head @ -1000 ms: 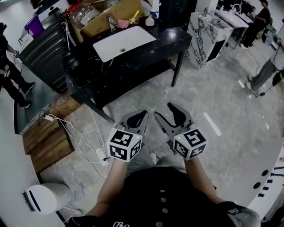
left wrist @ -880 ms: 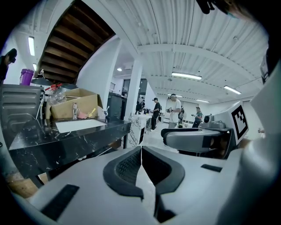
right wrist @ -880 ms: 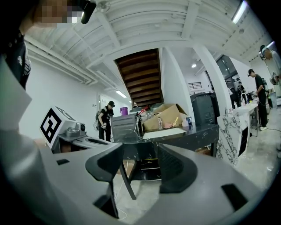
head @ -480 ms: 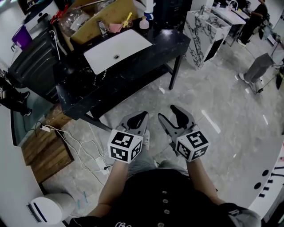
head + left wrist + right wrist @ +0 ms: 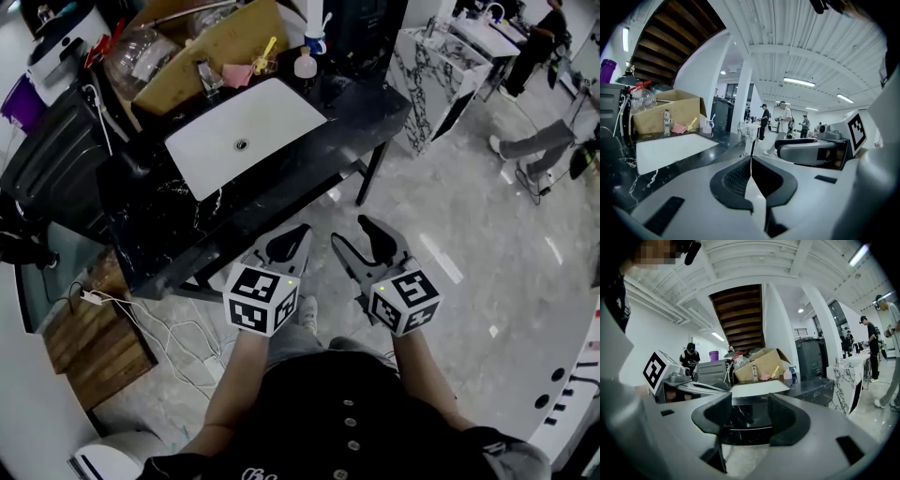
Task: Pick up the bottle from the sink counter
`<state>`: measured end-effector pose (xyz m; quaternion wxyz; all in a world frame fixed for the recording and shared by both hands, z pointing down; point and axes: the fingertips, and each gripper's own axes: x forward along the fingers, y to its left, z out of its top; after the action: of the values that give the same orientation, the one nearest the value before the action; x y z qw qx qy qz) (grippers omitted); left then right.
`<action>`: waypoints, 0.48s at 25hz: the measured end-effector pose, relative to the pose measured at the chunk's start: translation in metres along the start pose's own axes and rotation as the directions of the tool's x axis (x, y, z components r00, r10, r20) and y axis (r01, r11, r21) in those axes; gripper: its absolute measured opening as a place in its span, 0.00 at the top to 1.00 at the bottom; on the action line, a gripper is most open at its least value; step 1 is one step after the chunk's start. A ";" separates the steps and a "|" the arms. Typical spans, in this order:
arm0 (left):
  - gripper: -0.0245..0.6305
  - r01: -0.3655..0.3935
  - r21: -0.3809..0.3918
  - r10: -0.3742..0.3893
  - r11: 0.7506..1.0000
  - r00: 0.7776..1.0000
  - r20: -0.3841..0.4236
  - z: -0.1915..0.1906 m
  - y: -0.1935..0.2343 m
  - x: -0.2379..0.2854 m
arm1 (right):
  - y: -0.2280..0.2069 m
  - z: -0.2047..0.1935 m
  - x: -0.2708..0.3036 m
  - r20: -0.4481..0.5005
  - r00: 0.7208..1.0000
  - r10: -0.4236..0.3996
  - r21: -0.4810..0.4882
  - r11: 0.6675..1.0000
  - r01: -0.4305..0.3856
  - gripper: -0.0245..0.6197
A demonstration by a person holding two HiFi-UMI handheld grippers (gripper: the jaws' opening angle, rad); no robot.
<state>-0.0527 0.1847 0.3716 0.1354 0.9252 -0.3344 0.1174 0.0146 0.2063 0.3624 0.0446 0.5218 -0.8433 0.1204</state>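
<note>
Black counter (image 5: 367,99) bears a bottle (image 5: 305,66) beside a cup (image 5: 316,44) (1 handle (image 5: 324,22) inside).

Glossy black stone surface (image 5: 356,103), smooth white sink (image 5: 274,116).
Cardboard box (image 5: 220,42) matt brown; floor (image 5: 469,206) polished grey, marble-look.

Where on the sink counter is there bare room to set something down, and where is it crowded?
Bare black counter right of the white basin, in front of the bottle. Crowded behind the basin: faucet, pink cloth, cup.
</note>
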 end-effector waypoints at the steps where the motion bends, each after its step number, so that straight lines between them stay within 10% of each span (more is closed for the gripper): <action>1: 0.93 -0.001 0.002 0.001 1.000 1.000 0.008 0.006 0.009 0.006 | -0.004 0.004 0.009 0.004 1.000 -0.005 -0.003 1.000 0.005 0.60; 12: 0.93 0.043 0.043 -0.044 0.998 0.999 0.013 0.052 0.073 0.067 | -0.060 0.041 0.082 0.047 0.995 -0.089 -0.003 0.996 0.089 0.61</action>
<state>-0.0438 0.0743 0.3557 0.1155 0.9358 -0.3126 0.1153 0.0332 0.0993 0.3483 0.0313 0.5615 -0.8203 0.1038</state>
